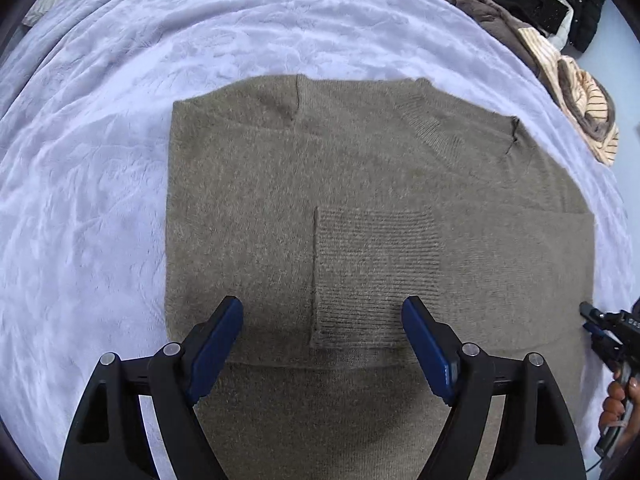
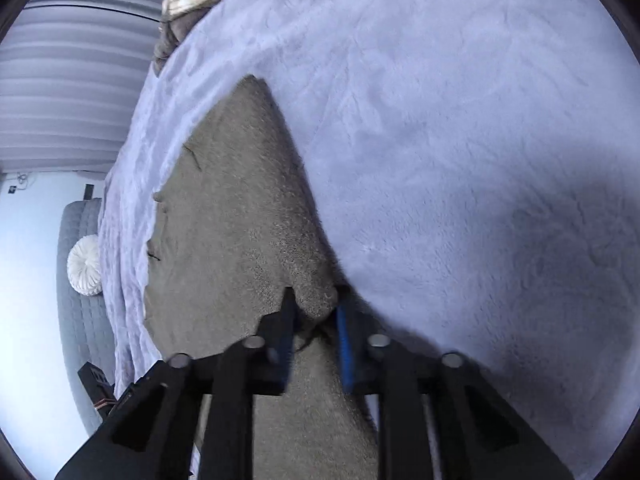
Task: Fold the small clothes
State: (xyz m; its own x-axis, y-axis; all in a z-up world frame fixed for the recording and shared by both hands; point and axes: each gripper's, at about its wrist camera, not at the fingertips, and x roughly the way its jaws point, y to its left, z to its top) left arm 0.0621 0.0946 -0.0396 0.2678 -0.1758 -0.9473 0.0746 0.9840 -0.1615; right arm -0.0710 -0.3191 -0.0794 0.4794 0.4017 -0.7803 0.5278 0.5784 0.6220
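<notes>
An olive-brown knit sweater (image 1: 360,184) lies flat and partly folded on the lavender fleece blanket (image 1: 100,160), with a ribbed cuff lying across its middle. My left gripper (image 1: 322,306) hovers over the sweater's near part, open, with nothing between its blue pads. In the right wrist view, my right gripper (image 2: 316,304) is shut on a pinched fold at the edge of the sweater (image 2: 240,220), where it meets the blanket (image 2: 460,140). The right gripper (image 1: 588,314) also shows at the sweater's right edge in the left wrist view, held by a person's hand (image 1: 618,400).
A pile of other clothes (image 1: 540,32), brown, striped cream and black, lies at the blanket's far right edge. Beyond the bed stand a grey quilted seat (image 2: 76,320) with a round white cushion (image 2: 86,266).
</notes>
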